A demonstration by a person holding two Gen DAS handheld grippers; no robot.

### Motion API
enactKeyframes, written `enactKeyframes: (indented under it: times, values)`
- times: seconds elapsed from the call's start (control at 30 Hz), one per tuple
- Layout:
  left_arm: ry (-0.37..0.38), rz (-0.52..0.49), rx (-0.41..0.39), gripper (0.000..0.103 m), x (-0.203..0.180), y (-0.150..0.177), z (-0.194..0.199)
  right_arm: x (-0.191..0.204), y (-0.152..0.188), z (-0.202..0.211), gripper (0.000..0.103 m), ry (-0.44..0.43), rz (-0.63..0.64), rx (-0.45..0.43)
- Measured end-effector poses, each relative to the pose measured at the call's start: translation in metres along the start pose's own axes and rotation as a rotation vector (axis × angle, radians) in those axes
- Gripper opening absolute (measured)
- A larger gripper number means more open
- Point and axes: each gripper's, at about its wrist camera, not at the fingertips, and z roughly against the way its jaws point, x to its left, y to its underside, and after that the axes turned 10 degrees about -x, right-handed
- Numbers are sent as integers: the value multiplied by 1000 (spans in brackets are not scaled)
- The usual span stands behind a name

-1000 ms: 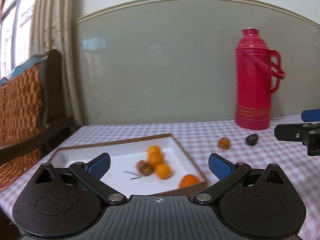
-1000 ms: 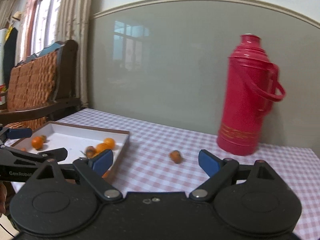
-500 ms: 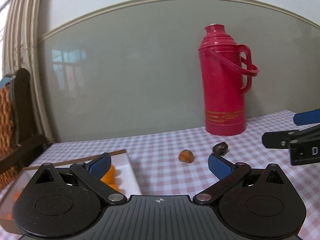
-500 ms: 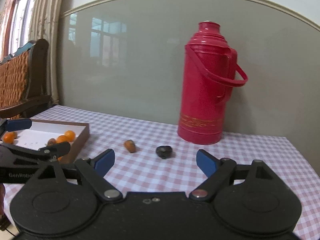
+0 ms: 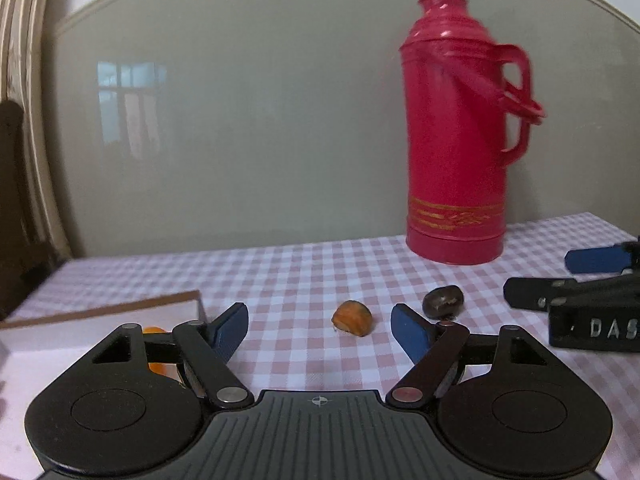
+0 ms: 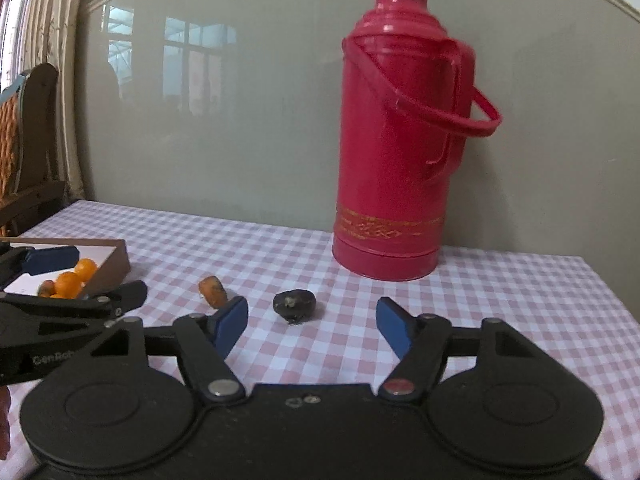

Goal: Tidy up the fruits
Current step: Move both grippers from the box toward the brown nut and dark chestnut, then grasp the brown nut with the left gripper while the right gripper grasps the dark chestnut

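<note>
A small orange-brown fruit [image 5: 353,317] lies on the checked tablecloth just beyond my left gripper [image 5: 320,322], whose jaws are closing with nothing pressed between them. To its right sits a dark, nearly black fruit [image 5: 443,301]. In the right wrist view that dark fruit [image 6: 295,305] lies ahead of my right gripper [image 6: 312,320], whose jaws are also closing around empty air; the orange-brown fruit [image 6: 214,290] is by its left finger. A brown-rimmed white tray [image 6: 114,266] at the left holds several orange fruits [image 6: 68,283].
A tall red thermos [image 5: 460,128] stands at the back of the table near the grey wall. A wooden chair with woven backing [image 6: 24,152] is at the far left. The table's right edge [image 6: 612,292] is close to the thermos.
Both grippers swung right from the tray toward the two loose fruits and came closer to them. Both pairs of jaws have narrowed.
</note>
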Motion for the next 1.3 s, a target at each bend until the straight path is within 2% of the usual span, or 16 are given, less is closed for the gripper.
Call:
enactKeyframes:
  times: [0.13,0.2,0.27,0.3,0.43,0.6,0.73,0.87,1.13,1.2,1.3]
  values:
    - [19,45,58,67,-4,8,-29,4,5,-31,55,-9,16,47]
    - [24,50,82,66,-9,11,-40,6,7,-45,53,-14,21,67]
    - [22,60,92,65,-11,14,-49,5,9,-57,44,-17,19,88]
    - [20,61,101,65,-11,14,-54,4,10,-63,43,-18,12,97]
    - [6,65,133,65,-9,15,-72,4,16,-81,42,-37,-2,131]
    - [1,82,170,60,-11,20,-89,9,21,-100,39,-52,9,156]
    - [-15,87,174,60,-12,21,-99,5,21,-114,38,-66,-6,160]
    - [-2,94,179,60,-15,24,-106,2,20,-122,34,-65,-2,157]
    - [50,89,207,60,-28,31,-113,-13,23,-115,33,-66,-1,158]
    - [63,77,221,57,-31,31,-115,-16,22,-113,33,-60,0,163]
    - [58,68,224,34,-33,31,-116,-22,23,-110,33,-54,-18,163]
